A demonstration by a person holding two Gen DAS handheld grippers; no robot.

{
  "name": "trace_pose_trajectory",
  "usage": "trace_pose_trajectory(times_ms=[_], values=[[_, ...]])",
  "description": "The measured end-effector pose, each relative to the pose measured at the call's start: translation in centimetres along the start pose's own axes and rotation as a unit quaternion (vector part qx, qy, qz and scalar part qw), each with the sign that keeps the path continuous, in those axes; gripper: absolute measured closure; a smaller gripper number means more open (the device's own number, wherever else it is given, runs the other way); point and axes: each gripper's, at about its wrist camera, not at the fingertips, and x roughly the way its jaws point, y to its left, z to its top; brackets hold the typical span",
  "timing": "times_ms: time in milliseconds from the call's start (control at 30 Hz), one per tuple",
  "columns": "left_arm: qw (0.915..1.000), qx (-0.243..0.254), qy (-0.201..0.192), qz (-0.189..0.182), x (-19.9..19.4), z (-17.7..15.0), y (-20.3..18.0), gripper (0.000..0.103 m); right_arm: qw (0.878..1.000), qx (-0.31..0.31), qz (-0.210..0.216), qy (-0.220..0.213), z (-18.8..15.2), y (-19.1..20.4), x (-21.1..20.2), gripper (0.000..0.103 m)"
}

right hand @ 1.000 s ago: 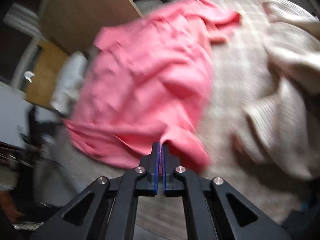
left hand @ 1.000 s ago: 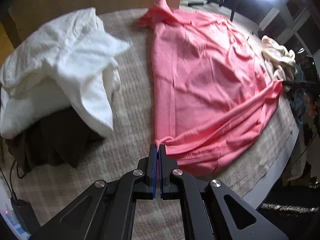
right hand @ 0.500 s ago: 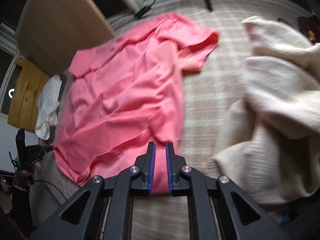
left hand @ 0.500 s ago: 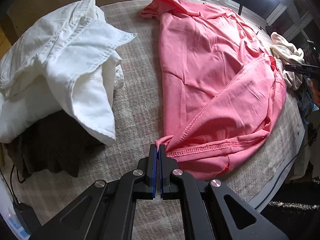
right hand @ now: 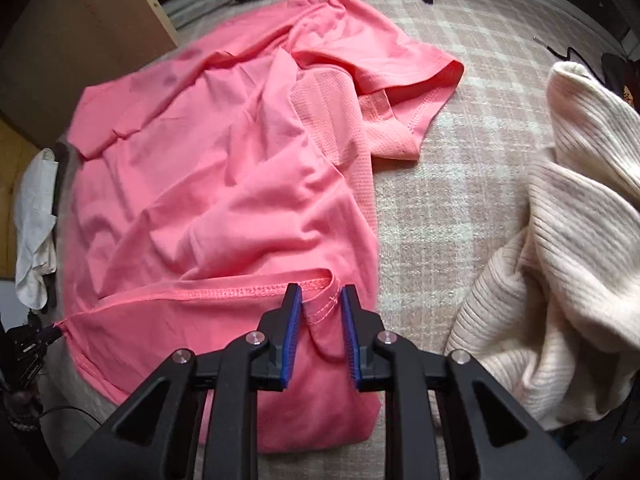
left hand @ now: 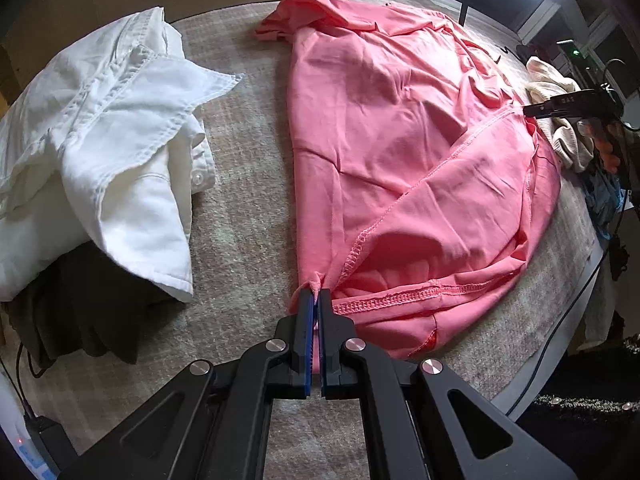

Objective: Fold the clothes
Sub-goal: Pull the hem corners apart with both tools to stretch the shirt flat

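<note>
Dark garment [left hand: 80, 312] in left view only

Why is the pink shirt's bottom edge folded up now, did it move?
Yes. The pink shirt hem moved up over its body, away from the table front edge.

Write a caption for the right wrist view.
Open right tongs straddle the pink T-shirt hem, cream ribbed sweater alongside.
</note>
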Motion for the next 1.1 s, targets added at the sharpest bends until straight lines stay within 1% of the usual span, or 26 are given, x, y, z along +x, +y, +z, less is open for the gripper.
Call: trace_pose_trajectory(times_ms=[33,100,233,300,367,467,500,567,633,700,767,800,867,900,967,1000,1067,1100], values=[[1.0000,0.000,-0.001,0.001,-0.1,-0.1,0.1,0.102,1.000,-0.005,-0.001,0.000,-0.1,0.1,0.1,0.101],[1.0000,0.000,-0.004,0.002,-0.4,-0.3,0.3,0.102,1.000,-0.014,0.003,-0.006,-0.4,0.4,-0.1,0.101],[0.9999,0.001,-0.010,0.004,-1.1,-0.9,0.6,0.102,0.998,-0.026,0.006,-0.051,-3.1,-0.1,-4.1,0.101],[0.9999,-0.002,-0.013,0.006,-1.3,-1.2,0.4,0.102,0.998,-0.019,0.013,-0.064,-4.5,-0.9,-5.9,0.101],[0.9998,-0.004,-0.018,0.004,-1.9,-1.9,0.4,0.102,0.997,-0.019,0.012,-0.074,-6.3,-1.5,-7.4,0.101],[0.9998,-0.003,-0.022,-0.001,-2.8,-3.5,-0.3,0.102,0.996,-0.018,-0.005,-0.087,-9.6,-2.3,-9.0,0.101],[0.9997,-0.002,-0.023,-0.001,-2.8,-3.8,-0.8,0.102,0.996,-0.011,-0.005,-0.093,-10.6,-2.8,-9.5,0.101],[0.9996,0.003,-0.029,-0.002,-4.7,-5.5,-1.5,0.102,0.994,0.006,0.007,-0.107,-13.3,-3.7,-10.7,0.101],[0.9994,-0.002,-0.030,-0.013,-6.9,-8.2,-1.3,0.102,0.994,0.031,0.025,-0.106,-17.1,-5.1,-11.4,0.101],[0.9993,-0.015,-0.005,-0.034,-6.9,-10.8,-1.4,0.102,0.995,0.043,0.005,-0.086,-20.6,-5.7,-10.7,0.101],[0.9980,-0.026,0.021,-0.053,-5.7,-12.4,-1.7,0.103,0.996,0.055,-0.014,-0.067,-23.6,-6.1,-9.7,0.101],[0.9976,-0.024,0.032,-0.056,-5.0,-12.9,-2.0,0.103,0.996,0.062,-0.021,-0.059,-24.7,-6.3,-9.1,0.101],[0.9969,-0.014,0.052,-0.057,-3.5,-13.8,-2.6,0.103,0.995,0.083,-0.020,-0.060,-25.7,-6.9,-8.4,0.101],[0.9972,-0.011,0.051,-0.054,-3.1,-13.8,-2.8,0.103,0.994,0.088,-0.019,-0.064,-25.8,-7.2,-8.3,0.101],[0.9981,-0.007,0.041,-0.047,-2.5,-13.2,-3.0,0.103,0.995,0.078,-0.024,-0.065,-25.4,-7.3,-8.1,0.101],[0.9985,0.002,0.030,-0.045,-2.6,-12.8,-3.4,0.103,0.995,0.072,-0.027,-0.065,-25.2,-7.3,-8.0,0.101],[0.9989,0.037,0.011,-0.027,-2.6,-12.4,-4.5,0.103,0.996,0.055,-0.031,-0.066,-24.5,-7.0,-7.9,0.101],[0.9981,0.061,0.010,-0.009,-2.3,-12.0,-5.5,0.103,0.996,0.048,-0.031,-0.068,-24.2,-6.9,-7.9,0.101]])
